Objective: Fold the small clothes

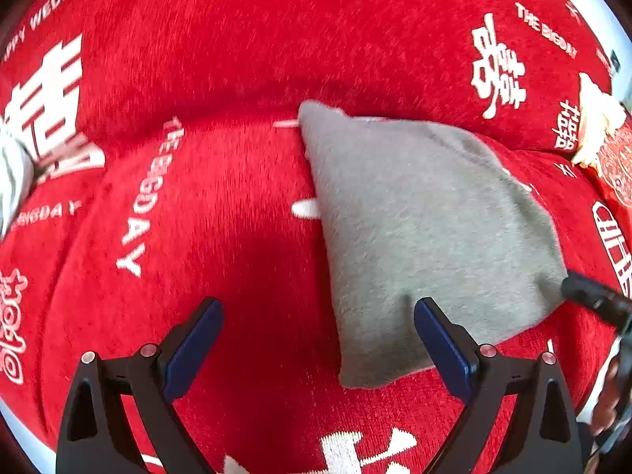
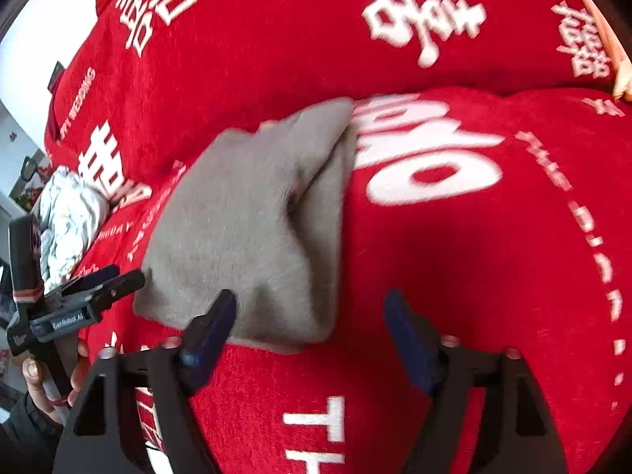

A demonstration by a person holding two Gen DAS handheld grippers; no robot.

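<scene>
Grey folded garment lies on red sofa cover; likely just set down. Left gripper and right gripper jaws released, flanking its 6 o'clock edge.

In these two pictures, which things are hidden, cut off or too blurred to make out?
- Grey garment: which garment it is; folded over itself in both views.
- White patterned cloth: cut off by the edge in the left wrist view, small and partly behind the left gripper in the right wrist view.
- Yellowish object: cut off at the right edge, left wrist view.
- Print on the red cover: partly blurred, right wrist view.
</scene>
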